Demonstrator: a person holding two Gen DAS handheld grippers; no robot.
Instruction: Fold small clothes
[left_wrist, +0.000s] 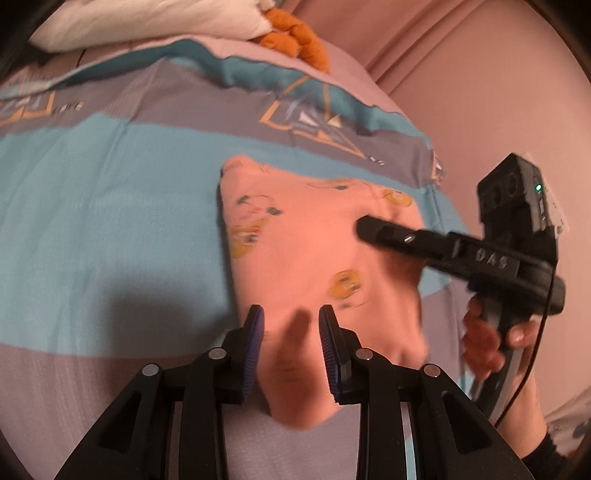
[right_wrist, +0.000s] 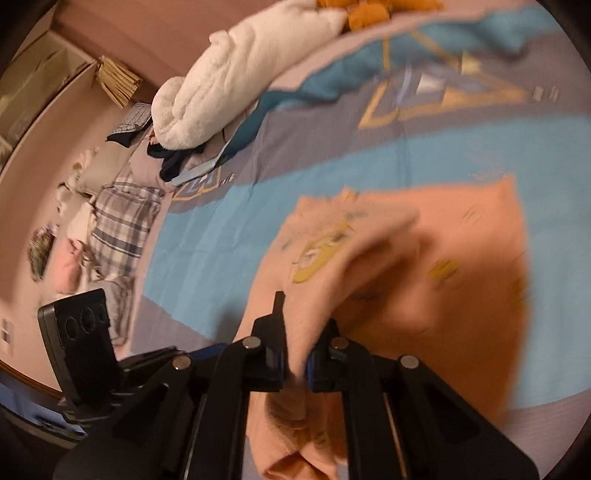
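Pinched between the jaws of the right gripper: a raised fold of the pink garment, peach with yellow cartoon prints, spread on the bed. Left gripper jaws spread, hovering over its near end.

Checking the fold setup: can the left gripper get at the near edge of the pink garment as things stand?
Probably yes. The left gripper is open right over the pink garment, nothing between; the right gripper pinches another fold off to the side.

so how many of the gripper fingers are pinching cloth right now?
2: both fingers of the right gripper are clamped on a fold of the peach cartoon-print garment. The left gripper is open above the garment.
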